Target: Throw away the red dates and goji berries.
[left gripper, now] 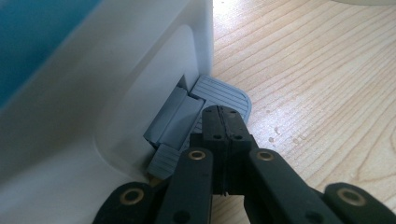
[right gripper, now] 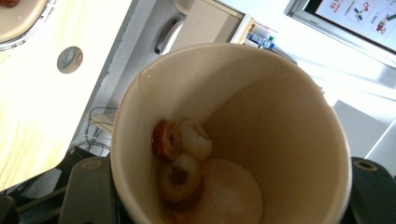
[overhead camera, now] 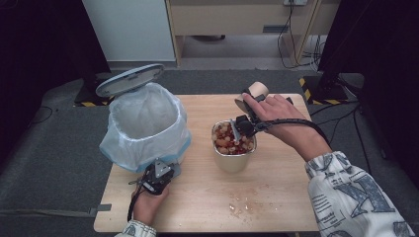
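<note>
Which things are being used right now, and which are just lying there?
In use: paper cup held by right gripper; metal container of food scraps; bin; its pedal under shut left gripper.

Lying about: crumbs on table.

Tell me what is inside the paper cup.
In the paper cup held by the right claw, a few fruit slices cling near the bottom. Anything beneath them is covered.

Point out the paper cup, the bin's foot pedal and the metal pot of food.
paper cup (right gripper: 261,121), right gripper view, inner wall.
foot pedal (left gripper: 219,93), left gripper view, ribbed top.
metal pot (overhead camera: 232,160), high view, outer wall.
</note>
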A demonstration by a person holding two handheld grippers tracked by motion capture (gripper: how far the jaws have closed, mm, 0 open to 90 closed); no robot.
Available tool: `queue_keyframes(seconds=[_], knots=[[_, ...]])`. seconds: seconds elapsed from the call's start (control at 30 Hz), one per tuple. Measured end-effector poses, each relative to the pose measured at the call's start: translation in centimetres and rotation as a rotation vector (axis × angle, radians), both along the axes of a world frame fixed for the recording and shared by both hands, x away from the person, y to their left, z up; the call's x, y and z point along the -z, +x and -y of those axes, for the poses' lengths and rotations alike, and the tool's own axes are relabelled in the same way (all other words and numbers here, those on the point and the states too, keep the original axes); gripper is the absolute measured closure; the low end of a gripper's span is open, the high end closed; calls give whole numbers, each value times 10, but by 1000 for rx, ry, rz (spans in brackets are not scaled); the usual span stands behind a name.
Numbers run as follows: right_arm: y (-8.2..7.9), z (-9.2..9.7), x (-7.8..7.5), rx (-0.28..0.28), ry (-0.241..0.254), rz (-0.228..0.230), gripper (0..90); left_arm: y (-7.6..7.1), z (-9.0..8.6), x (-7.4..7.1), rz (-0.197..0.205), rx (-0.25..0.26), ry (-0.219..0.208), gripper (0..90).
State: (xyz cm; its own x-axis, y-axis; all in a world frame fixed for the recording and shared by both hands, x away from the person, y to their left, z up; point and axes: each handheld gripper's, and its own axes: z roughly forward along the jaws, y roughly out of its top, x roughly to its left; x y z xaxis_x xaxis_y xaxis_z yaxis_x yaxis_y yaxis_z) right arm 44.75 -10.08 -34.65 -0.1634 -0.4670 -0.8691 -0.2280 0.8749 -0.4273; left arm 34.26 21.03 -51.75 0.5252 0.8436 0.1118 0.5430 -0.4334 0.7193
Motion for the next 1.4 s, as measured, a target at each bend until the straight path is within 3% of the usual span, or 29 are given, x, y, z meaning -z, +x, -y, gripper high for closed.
queue_keyframes(seconds=[0.1,0.3,0.37,0.6,0.63,0.97,1.2,1.4], knots=[[1,2,-6,11,68,-18,344,0,0,0,0,1,0,892],[2,5,-11,14,120,-31,344,0,0,0,0,0,0,892],[2,7,-16,19,177,-47,343,0,0,0,0,0,-1,892],[4,9,-25,33,262,-76,343,0,0,0,0,0,-1,892],[5,10,-28,37,299,-87,343,0,0,0,0,0,-1,892],[7,18,-34,55,340,-99,342,0,0,0,1,0,-2,893],[10,34,-36,82,367,-103,340,0,0,0,2,0,-3,892],[13,48,-39,102,428,-121,340,0,0,0,2,-1,-4,892]])
